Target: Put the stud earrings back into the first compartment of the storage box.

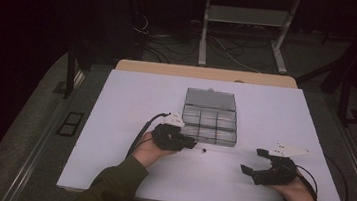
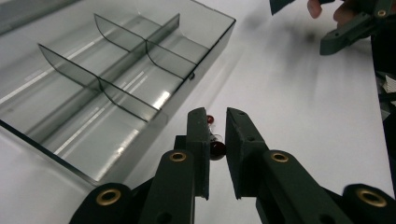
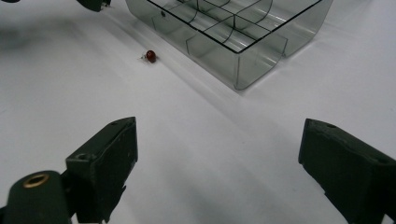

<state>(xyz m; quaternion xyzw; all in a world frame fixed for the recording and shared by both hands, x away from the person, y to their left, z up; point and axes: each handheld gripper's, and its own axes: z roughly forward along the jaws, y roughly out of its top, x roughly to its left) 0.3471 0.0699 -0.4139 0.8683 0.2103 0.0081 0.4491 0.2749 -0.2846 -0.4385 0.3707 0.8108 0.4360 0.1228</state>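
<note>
bead [image 2: 216, 149]: small, glossy, dark red, on white surface [image 2: 303, 116], lower centre, partly hidden | left gripper [image 2: 215, 135]: jaws nearly closed, contact unclear | right gripper [image 3: 217, 154]: jaws wide, empty | box [image 2: 116, 84]: clear, upper left, cut off

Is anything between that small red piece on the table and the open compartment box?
Nothing lies on the bare table between them. The red piece sits just outside the clear box, so only the box's own near wall separates it from the compartments. It would likely need lifting over. The left gripper hangs beside it.
</note>
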